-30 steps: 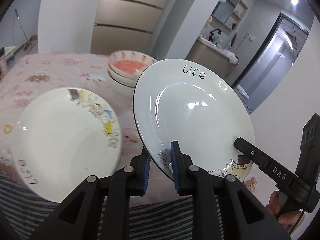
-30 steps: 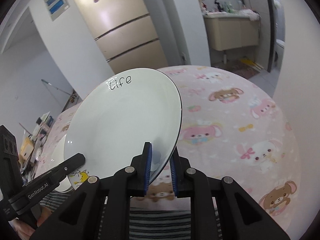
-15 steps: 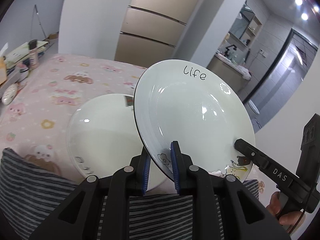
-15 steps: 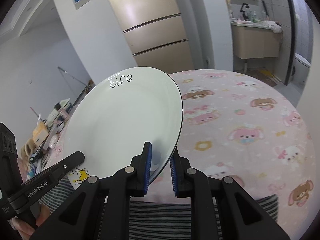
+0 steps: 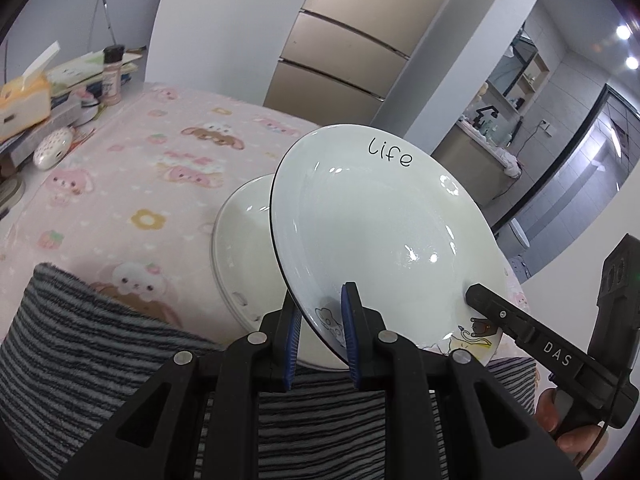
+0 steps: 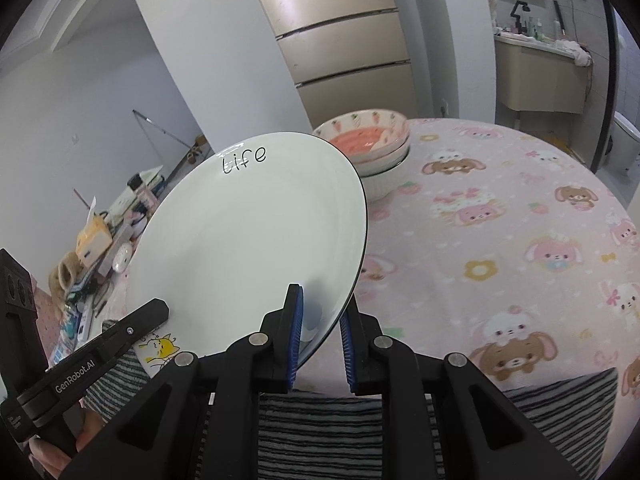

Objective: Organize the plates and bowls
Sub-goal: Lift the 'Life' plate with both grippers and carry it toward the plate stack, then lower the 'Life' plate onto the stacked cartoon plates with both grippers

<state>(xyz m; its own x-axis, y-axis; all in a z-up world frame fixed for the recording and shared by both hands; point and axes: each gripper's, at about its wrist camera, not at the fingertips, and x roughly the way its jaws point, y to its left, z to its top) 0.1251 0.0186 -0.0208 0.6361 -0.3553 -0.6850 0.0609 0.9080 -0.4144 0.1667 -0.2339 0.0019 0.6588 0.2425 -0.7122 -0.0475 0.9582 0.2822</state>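
A white plate [image 5: 380,232] with "Life" written on its far rim hangs tilted above the table, held by both grippers. My left gripper [image 5: 320,312] is shut on its near rim by the cartoon print. My right gripper [image 6: 320,308] is shut on the rim at the other side, and one of its fingers [image 5: 500,316] shows in the left wrist view. A second white plate [image 5: 244,248] lies flat on the pink tablecloth [image 5: 140,168], partly hidden directly behind the held plate. Stacked pink carrot-print bowls [image 6: 368,148] stand at the far side of the table.
A striped cloth [image 5: 100,352] covers the table's near edge. A tissue box [image 5: 24,100], a spice bottle [image 5: 112,76] and other clutter crowd the far left. A fridge [image 6: 340,40] stands behind the table. Bare pink tablecloth [image 6: 500,240] stretches to the right of the held plate.
Both grippers carried the "Life" plate sideways across the table, so it now hangs over the lying plate. The bowls left the left wrist view and came into the right one.
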